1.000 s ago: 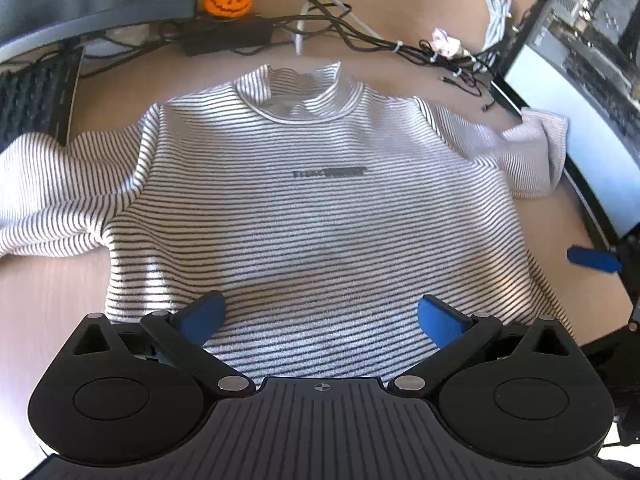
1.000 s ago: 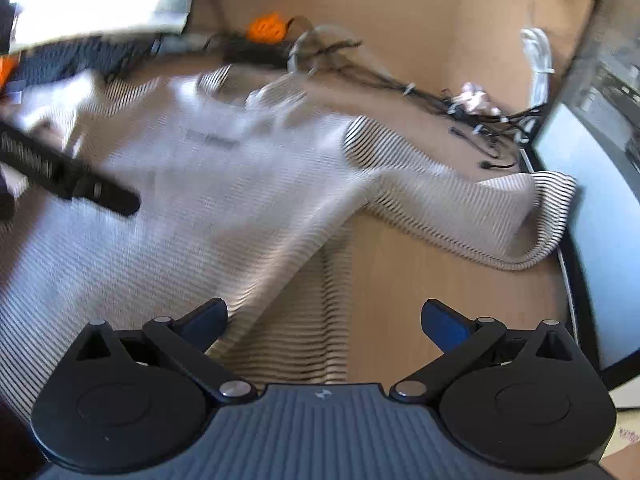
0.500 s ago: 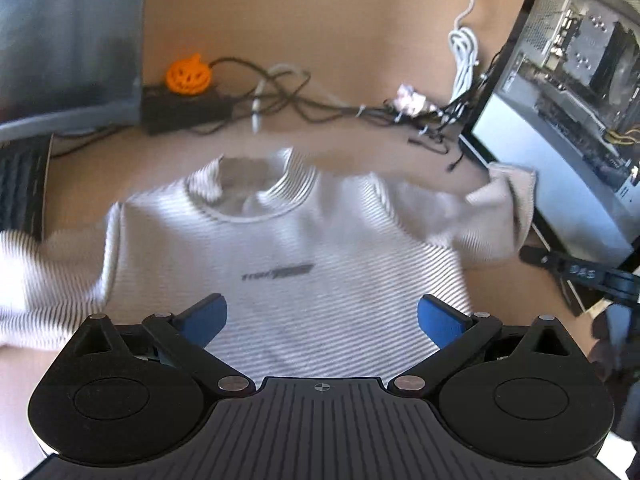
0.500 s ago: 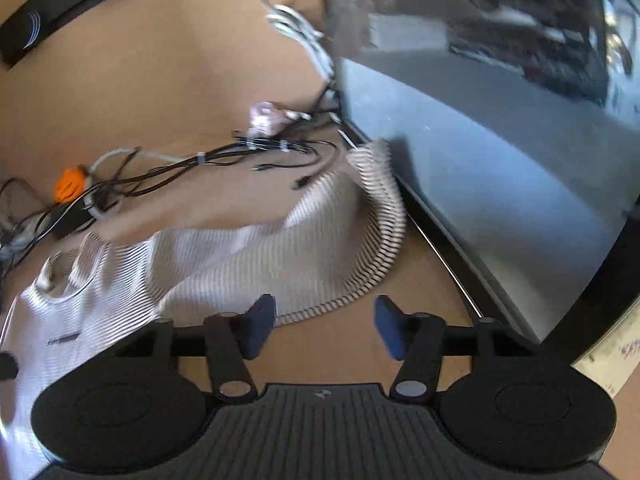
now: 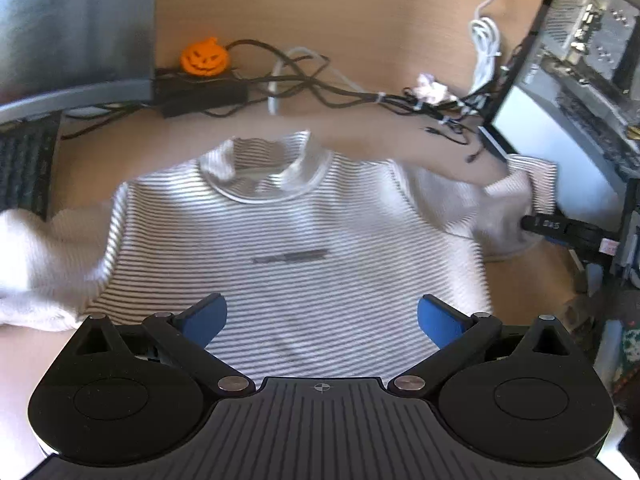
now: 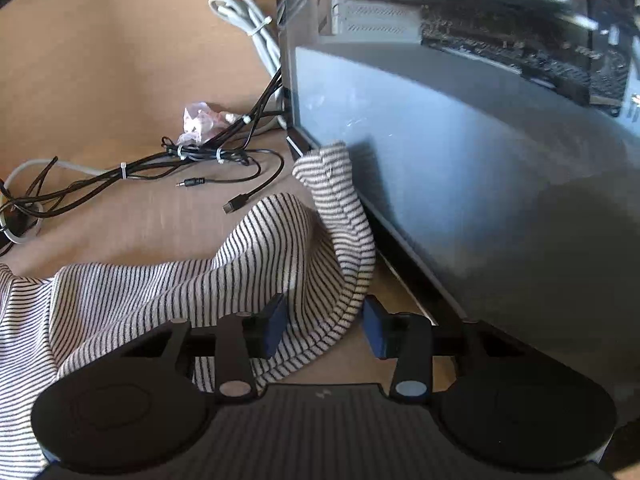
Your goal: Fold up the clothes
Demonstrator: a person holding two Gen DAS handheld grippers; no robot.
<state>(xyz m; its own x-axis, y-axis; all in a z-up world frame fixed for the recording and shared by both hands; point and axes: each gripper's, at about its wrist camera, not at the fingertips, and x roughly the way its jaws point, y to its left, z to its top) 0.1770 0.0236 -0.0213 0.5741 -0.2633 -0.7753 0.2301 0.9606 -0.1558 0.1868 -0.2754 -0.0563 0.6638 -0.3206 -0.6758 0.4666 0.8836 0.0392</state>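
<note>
- The right gripper (image 6: 324,326) has its jaws closing, with the rolled cuff edge of the sleeve (image 6: 280,248) between the blue pads; the left-hand pad touches the cloth, while a sliver of table shows before the other pad, so the pinch does not look complete
- The left gripper (image 5: 322,316) stands wide open with nothing gripped; it hangs over the lower middle of the shirt (image 5: 288,240), cloth showing between its pads
- The shirt, white with thin dark stripes, lies face up and mostly flat on the tan table (image 5: 360,8), collar (image 5: 264,172) toward the far edge and hem toward the left gripper
- The sleeve on the right gripper's side runs outward from the shoulder toward the computer case (image 6: 460,128); its long axis goes crosswise to the body, and its cuff ends just beside the case's lower edge
- That cuff is bunched and partly standing up, not lying flat
- For the coming move, I judge that this sleeve must travel back along its own length, inward over the chest; the right gripper is plainly the nearer, the left being well apart from the cuff
- The opposite sleeve (image 5: 36,256) sprawls out near the keyboard (image 5: 24,168) and waits its turn
- Loose cables (image 6: 192,160) lie just beyond the cuff, and an orange pumpkin toy (image 5: 204,58) sits farther back, clear of the fold
</note>
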